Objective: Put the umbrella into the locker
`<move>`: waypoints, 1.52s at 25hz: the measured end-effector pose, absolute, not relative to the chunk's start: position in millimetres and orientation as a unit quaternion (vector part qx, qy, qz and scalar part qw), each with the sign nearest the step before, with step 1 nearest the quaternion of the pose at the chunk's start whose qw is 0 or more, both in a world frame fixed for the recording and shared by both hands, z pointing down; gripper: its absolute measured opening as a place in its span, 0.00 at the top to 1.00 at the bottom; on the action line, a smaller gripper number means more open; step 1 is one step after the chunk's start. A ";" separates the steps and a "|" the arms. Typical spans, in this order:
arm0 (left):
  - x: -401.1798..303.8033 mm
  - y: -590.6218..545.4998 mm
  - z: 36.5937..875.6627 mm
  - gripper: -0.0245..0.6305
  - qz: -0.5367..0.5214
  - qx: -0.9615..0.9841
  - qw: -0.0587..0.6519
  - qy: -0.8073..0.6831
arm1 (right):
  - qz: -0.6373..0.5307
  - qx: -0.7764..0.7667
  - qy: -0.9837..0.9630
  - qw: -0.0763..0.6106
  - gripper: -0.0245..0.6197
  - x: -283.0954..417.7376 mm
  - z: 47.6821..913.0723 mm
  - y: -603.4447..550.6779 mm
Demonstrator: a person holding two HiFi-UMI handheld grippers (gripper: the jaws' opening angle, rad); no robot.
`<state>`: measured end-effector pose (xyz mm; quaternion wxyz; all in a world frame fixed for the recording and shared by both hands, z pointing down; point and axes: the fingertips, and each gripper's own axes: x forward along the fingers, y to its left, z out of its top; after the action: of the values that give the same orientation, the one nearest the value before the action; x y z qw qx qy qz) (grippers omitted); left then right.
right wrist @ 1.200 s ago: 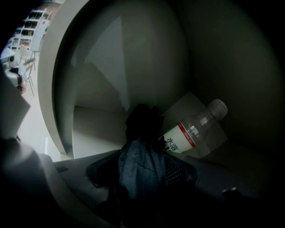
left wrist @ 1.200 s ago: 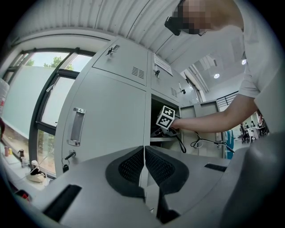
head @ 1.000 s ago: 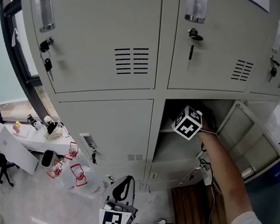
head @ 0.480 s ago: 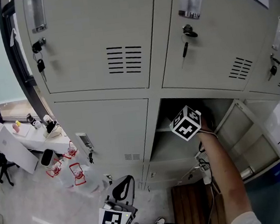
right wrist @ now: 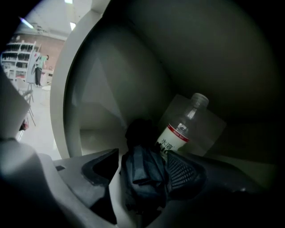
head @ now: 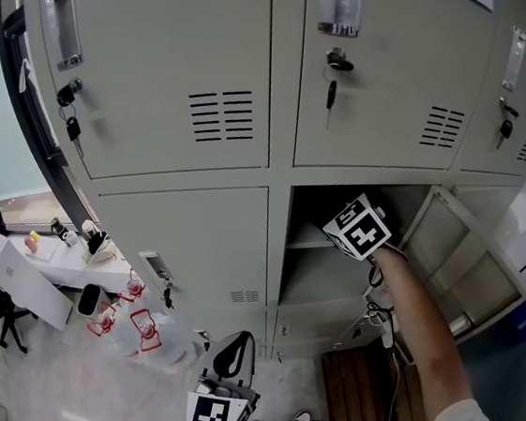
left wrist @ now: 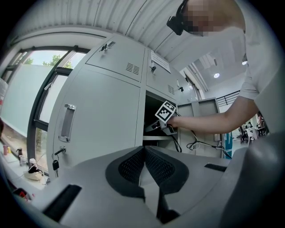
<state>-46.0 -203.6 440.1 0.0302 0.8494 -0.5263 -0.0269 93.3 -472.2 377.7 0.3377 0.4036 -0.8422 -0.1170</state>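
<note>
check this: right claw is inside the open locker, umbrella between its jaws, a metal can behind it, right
Not a can: the right gripper view shows a clear plastic bottle behind the umbrella. The rest holds: the right claw is inside the open locker, its jaws opening with the umbrella between them.

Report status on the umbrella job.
Right claw in locker, jaws opening, umbrella between them. Left claw shut, empty. Water bottle just behind umbrella.
</note>
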 end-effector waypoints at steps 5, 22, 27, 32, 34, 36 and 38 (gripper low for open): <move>-39.6 -202.7 442.3 0.92 -0.017 0.855 0.034 -0.517 | -0.133 0.435 -0.835 0.309 0.45 101.0 374.2 -468.2; -26.8 -205.7 440.7 0.92 -0.007 0.870 0.028 -0.492 | -0.164 0.519 -0.815 0.198 0.58 129.4 336.6 -433.1; -26.1 -202.9 438.7 0.92 -0.011 0.875 0.024 -0.484 | -0.165 0.540 -0.806 0.178 0.75 140.6 329.2 -415.0; -29.4 -202.0 439.5 0.92 -0.015 0.877 0.027 -0.480 | -0.164 0.550 -0.802 0.169 0.93 152.8 325.6 -393.3; -31.5 -201.9 438.6 0.92 -0.018 0.877 0.026 -0.479 | -0.146 0.546 -0.810 0.153 0.93 158.2 328.3 -380.4; -34.3 -202.3 438.6 0.92 -0.020 0.878 0.026 -0.478 | -0.126 0.544 -0.817 0.143 0.94 162.8 335.0 -366.5; -38.4 -202.9 439.4 0.92 -0.020 0.877 0.026 -0.479 | -0.113 0.545 -0.819 0.137 0.94 166.8 341.6 -353.7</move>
<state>-38.4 -202.9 439.4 0.0263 0.8771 -0.4793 -0.0198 166.8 -353.7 341.6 0.1369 0.5450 -0.8194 -0.1131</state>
